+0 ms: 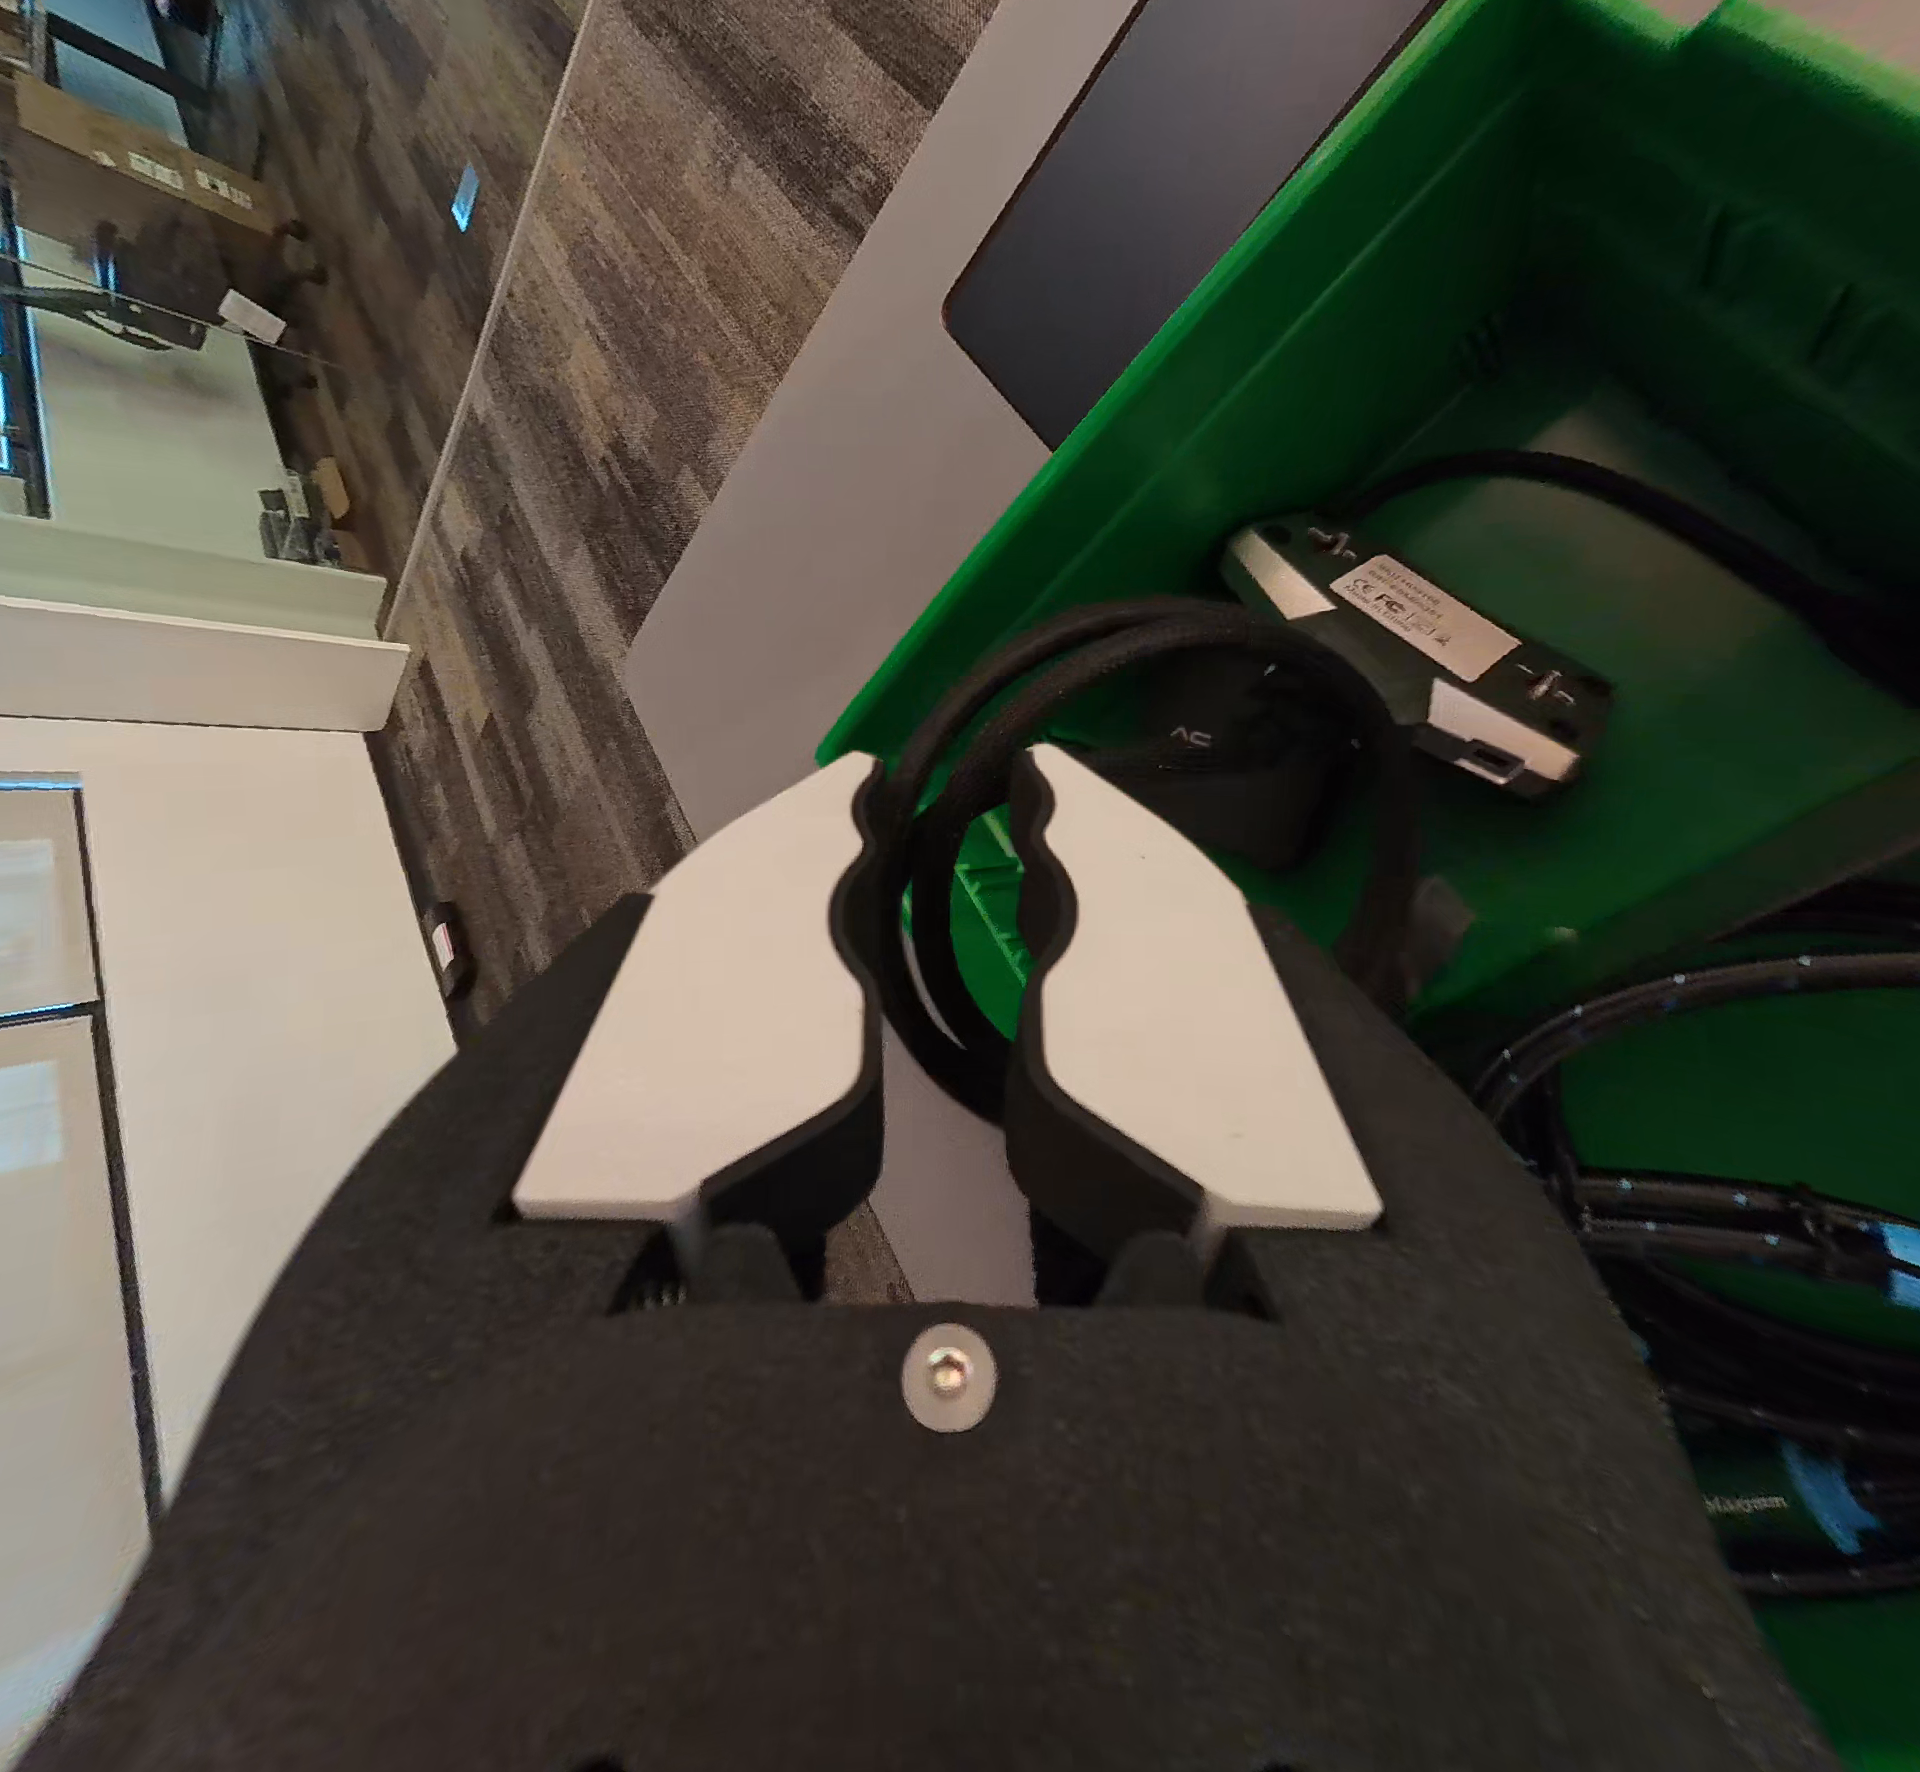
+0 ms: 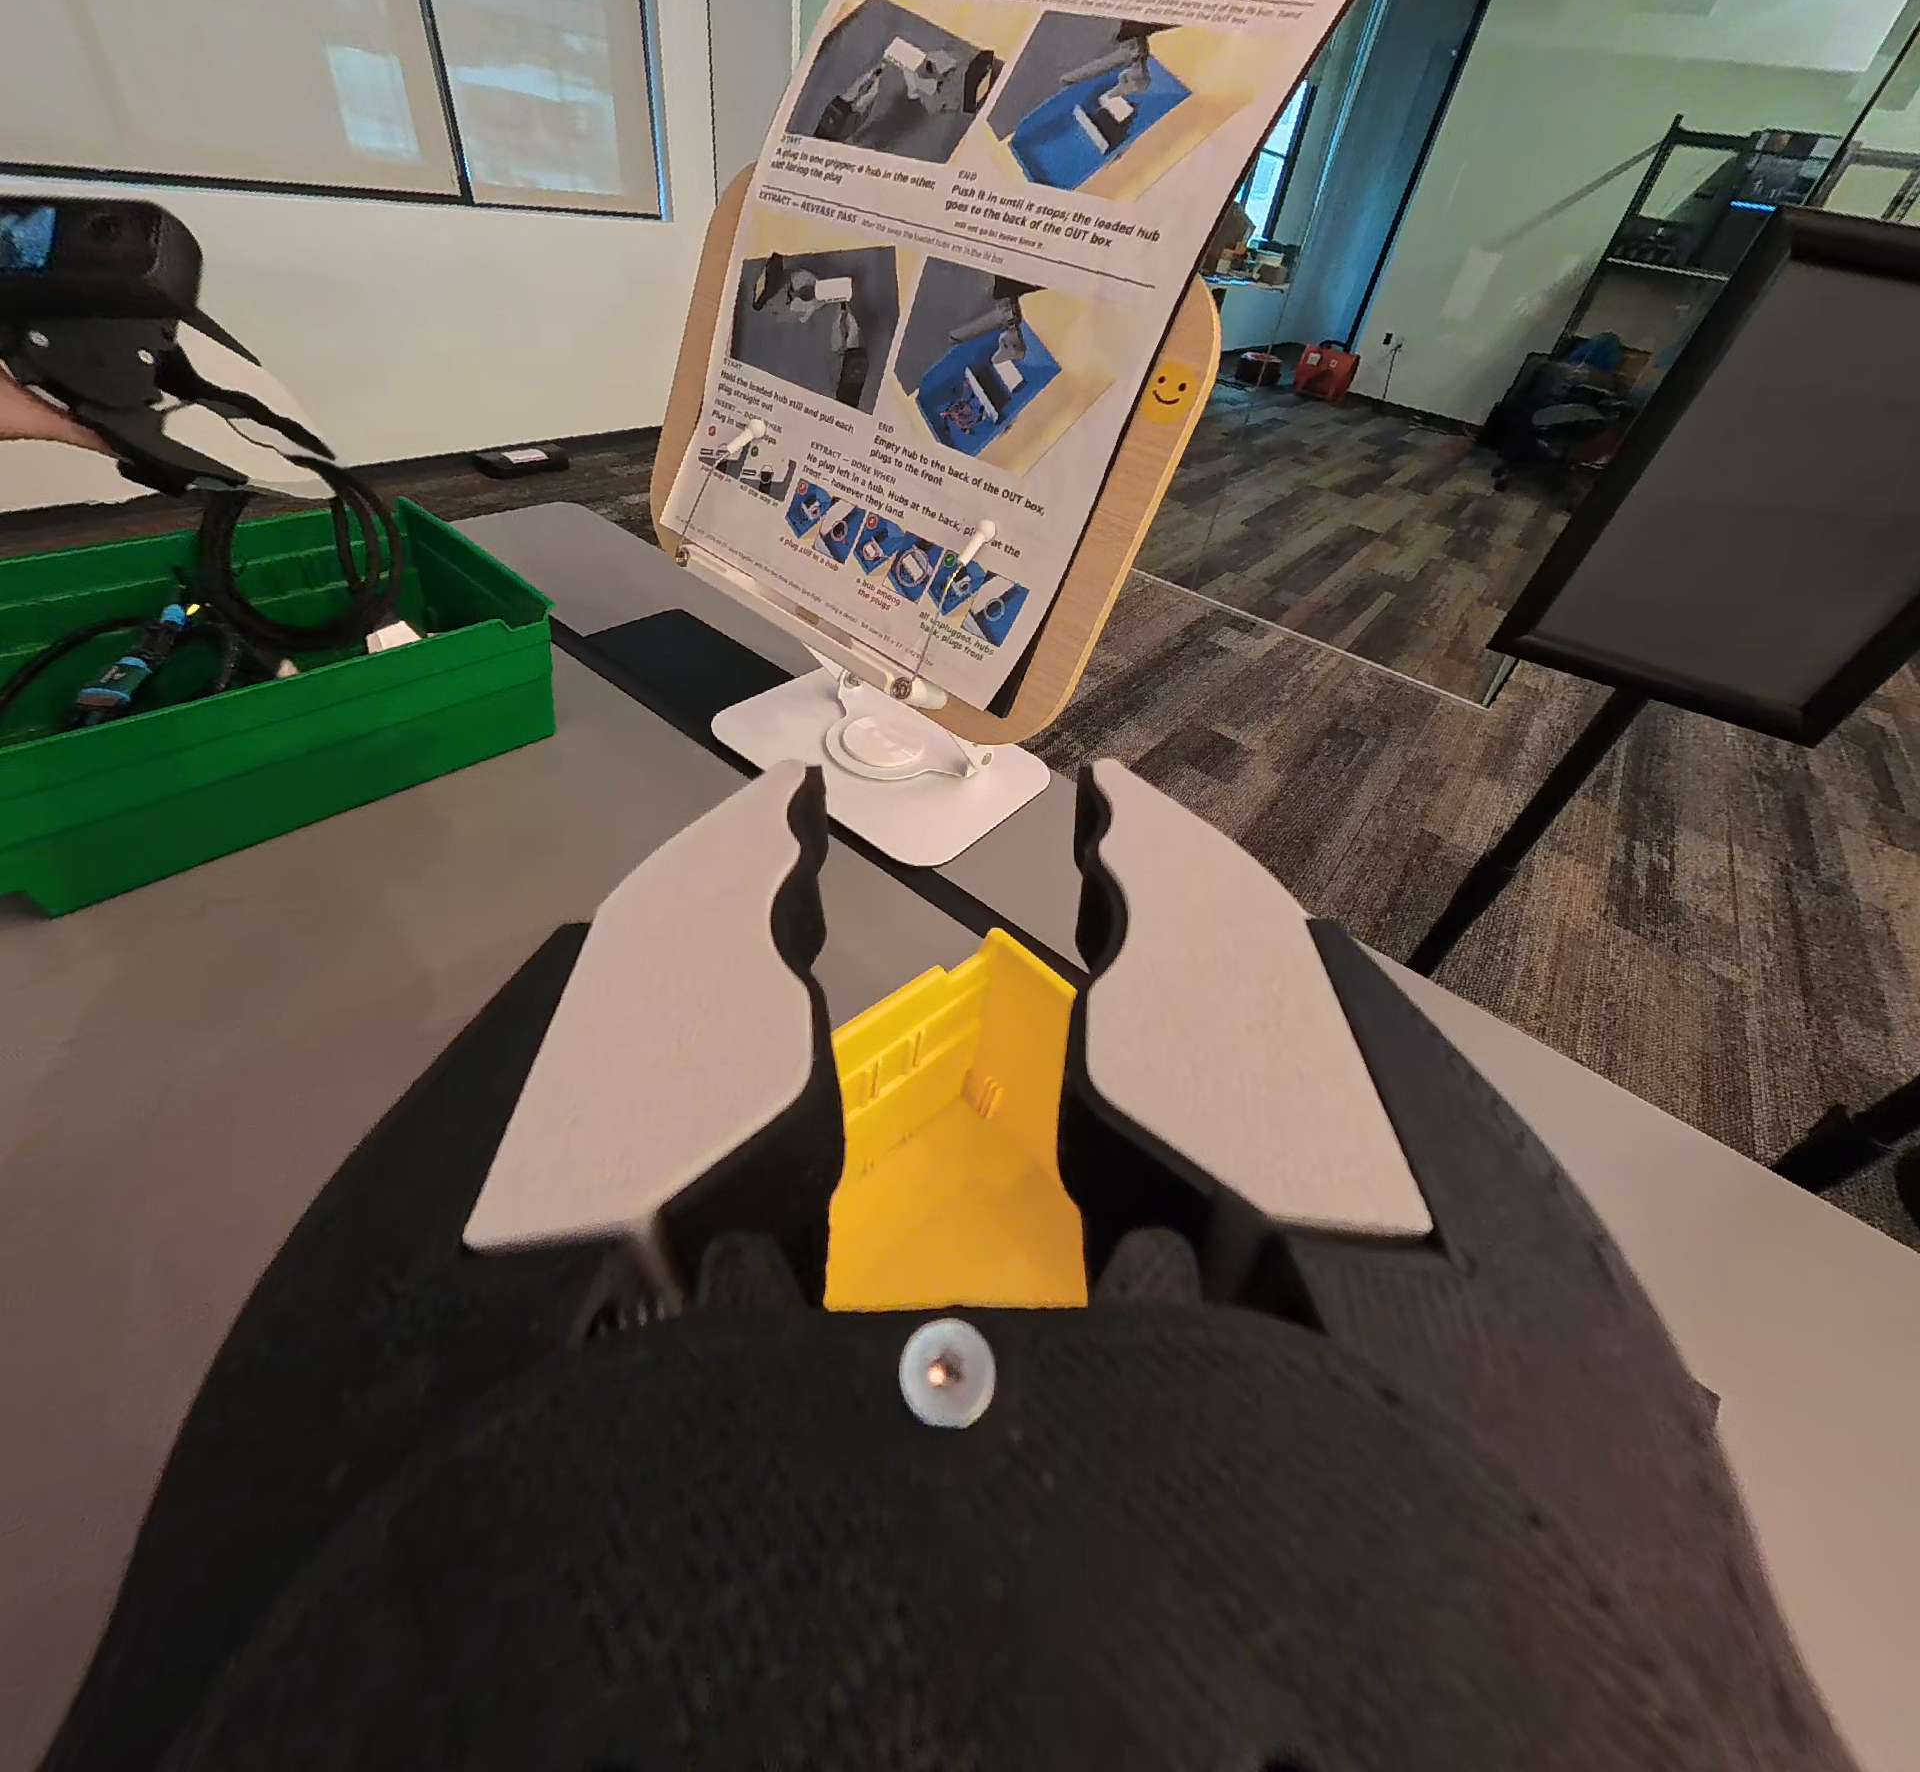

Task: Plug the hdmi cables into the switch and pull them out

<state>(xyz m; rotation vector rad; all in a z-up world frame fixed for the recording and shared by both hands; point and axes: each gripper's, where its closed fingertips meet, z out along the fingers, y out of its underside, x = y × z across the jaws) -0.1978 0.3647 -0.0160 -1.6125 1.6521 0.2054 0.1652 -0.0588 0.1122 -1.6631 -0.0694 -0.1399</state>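
— Green is the bin (image 1: 1299,351) on the grey bench (image 2: 312,995), yes? What lies in it?

— A black-and-white switch (image 1: 1423,657) lies flat on its floor toward the far end, label side up; a black braided cable (image 1: 1122,657) loops up from beside it; more dark cables with blue plugs (image 1: 1756,1234) are bundled in the near part of the bin.

— And the left tool (image 1: 945,777)?

— Its two fingers are closed in on a loop of that black braided cable, which passes between the pads near the tips; seen from the right wrist view, the left tool (image 2: 249,444) hangs above the bin (image 2: 312,735) with the cable (image 2: 353,559) dangling from it down into the bin.

— The right tool (image 2: 951,787)?

— Released; its fingers stand well apart with nothing between them; it hovers over a yellow bin (image 2: 956,1099), whose inside shows through the gap.

— Anything else on the bench?

— An instruction sheet (image 2: 997,268) on a wooden-backed stand with a white base (image 2: 935,787), past the yellow bin; carpet floor (image 2: 1455,735) lies beyond the bench edge.
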